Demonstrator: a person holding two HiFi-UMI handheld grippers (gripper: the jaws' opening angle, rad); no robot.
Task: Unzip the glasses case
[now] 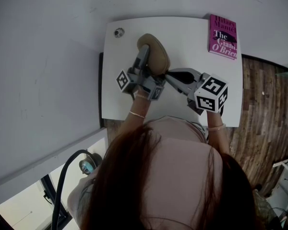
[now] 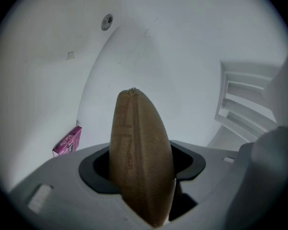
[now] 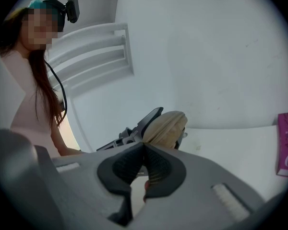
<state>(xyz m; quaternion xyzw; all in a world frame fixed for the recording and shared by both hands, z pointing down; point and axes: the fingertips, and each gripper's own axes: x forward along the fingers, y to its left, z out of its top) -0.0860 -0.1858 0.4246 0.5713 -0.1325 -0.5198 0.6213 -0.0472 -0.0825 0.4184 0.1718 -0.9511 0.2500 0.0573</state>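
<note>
The left gripper (image 1: 149,61) is clamped on the tan glasses case (image 1: 156,51), its jaws pressing the two broad faces so that the case stands on its edge above the far middle of the white desk (image 1: 192,37). The case's rounded end sticks out well past the jaw tips. The right gripper (image 3: 144,150) comes in over the desk's near right part with its jaws closed pad against pad. Its tips sit just beside the near end of the case, and no view settles whether they pinch any part of the zip. A pink book (image 1: 223,36) lies on the desk's far right corner, and a small round grommet (image 1: 119,32) sits in its far left corner.
</note>
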